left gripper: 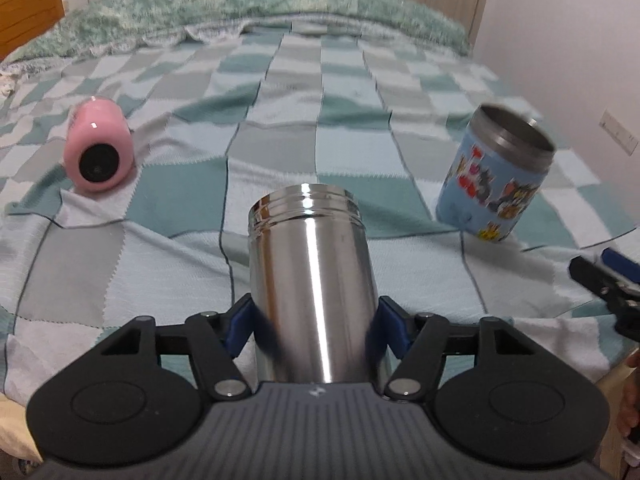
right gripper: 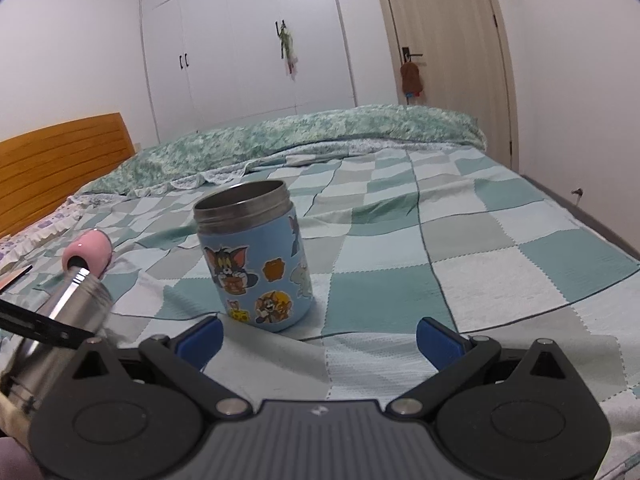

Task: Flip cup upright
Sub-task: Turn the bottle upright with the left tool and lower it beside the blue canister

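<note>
The steel cup [left gripper: 310, 280] is held above the checked bedspread [left gripper: 360, 92], its blank, unlabelled wall clamped between the blue pads [left gripper: 236, 330] of the left tongs [left gripper: 316, 328]; its threaded mouth is pointed away from the camera, and its tilt against the bed cannot be told from the left wrist view alone. In the right wrist view the same cup [right gripper: 76, 304] is seen slanted, mouth up and away, with the black arm of the left tongs across it.

Left of the steel cup, well apart, a pink cup [left gripper: 98, 144] is laid on its side on the bedspread, its dark round end turned to the camera; no writing can be read on it. Right of the steel cup, a blue cup [left gripper: 496, 176] is stood upright on the bedspread, mouth open, covered with Tom and Jerry cartoon stickers [right gripper: 230, 266]; no words are legible on them.

Further right of the steel cup, the right tongs [right gripper: 318, 338] are spread wide with nothing between the pads, just in front of the blue cup.
</note>
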`<state>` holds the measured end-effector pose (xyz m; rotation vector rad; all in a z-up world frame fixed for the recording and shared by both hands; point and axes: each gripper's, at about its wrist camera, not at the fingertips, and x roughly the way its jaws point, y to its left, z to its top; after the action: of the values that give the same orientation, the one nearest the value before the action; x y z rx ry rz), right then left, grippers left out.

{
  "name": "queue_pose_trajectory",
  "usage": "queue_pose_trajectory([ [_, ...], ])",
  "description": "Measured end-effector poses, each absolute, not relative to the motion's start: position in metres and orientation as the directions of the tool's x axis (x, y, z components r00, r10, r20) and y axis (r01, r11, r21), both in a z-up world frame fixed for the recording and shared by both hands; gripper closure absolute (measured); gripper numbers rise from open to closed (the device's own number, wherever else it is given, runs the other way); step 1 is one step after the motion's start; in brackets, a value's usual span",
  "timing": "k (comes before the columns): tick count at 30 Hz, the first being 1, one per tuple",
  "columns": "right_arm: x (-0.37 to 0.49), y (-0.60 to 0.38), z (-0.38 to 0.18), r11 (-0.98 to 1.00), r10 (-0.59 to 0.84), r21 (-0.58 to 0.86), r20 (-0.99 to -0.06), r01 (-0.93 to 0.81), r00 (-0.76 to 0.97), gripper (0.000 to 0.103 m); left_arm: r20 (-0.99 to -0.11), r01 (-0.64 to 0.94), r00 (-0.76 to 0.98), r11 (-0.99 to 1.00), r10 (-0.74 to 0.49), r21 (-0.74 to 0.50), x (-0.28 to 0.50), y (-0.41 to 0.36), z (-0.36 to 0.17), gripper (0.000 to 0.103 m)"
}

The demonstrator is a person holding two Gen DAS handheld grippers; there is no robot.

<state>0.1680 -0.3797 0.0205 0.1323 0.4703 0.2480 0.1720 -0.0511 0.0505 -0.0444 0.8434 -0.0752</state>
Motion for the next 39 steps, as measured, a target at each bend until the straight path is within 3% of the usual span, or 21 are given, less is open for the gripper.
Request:
queue_pose_trajectory([
  [12,0.162,-0.376,0.028,0.972,0.221,0.16,-0.36,-0.174,0.907,0.0,-0.579,0.117,0.804,0.99,-0.139,-0.075,0.156,-0.055,0.087,0.039],
  [24,0.175,-0.382,0.033,0.984,0.165,0.12,-0.331,-0.132,0.929,0.0,-0.448,0.212,0.868,0.975,-0.216,-0.061,0.211,-0.089,0.088,0.039],
  [39,0.215,-0.386,0.024,0.994,0.108,0.049,-0.356,-0.097,0.928,0.0,-0.444,0.276,0.86,0.961,-0.251,-0.008,0.301,-0.111,0.04,0.039],
])
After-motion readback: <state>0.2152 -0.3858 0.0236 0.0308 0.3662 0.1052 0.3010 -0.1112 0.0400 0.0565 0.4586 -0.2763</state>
